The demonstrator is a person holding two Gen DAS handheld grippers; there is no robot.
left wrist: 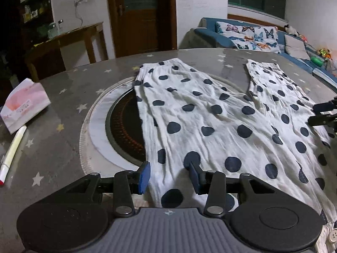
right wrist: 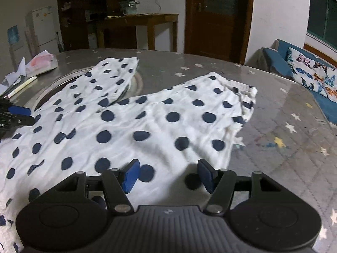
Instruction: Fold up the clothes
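The polka-dot trousers (left wrist: 210,113) lie spread flat on the star-print table (left wrist: 69,97), legs pointing away, one leg over the inset hob (left wrist: 124,126). Thin, crinkled cotton — light and limp, likely to sag, so best pinched at waistband and hems. Left gripper (left wrist: 170,177) and right gripper (right wrist: 168,175) both hover released, holding nothing. No legible writing — the tissue pack (left wrist: 23,103) print is too small.

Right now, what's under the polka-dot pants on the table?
The polka-dot pants lie over a round dark cooktop inset in the star-print table. Its left part shows; the remainder is covered by fabric.
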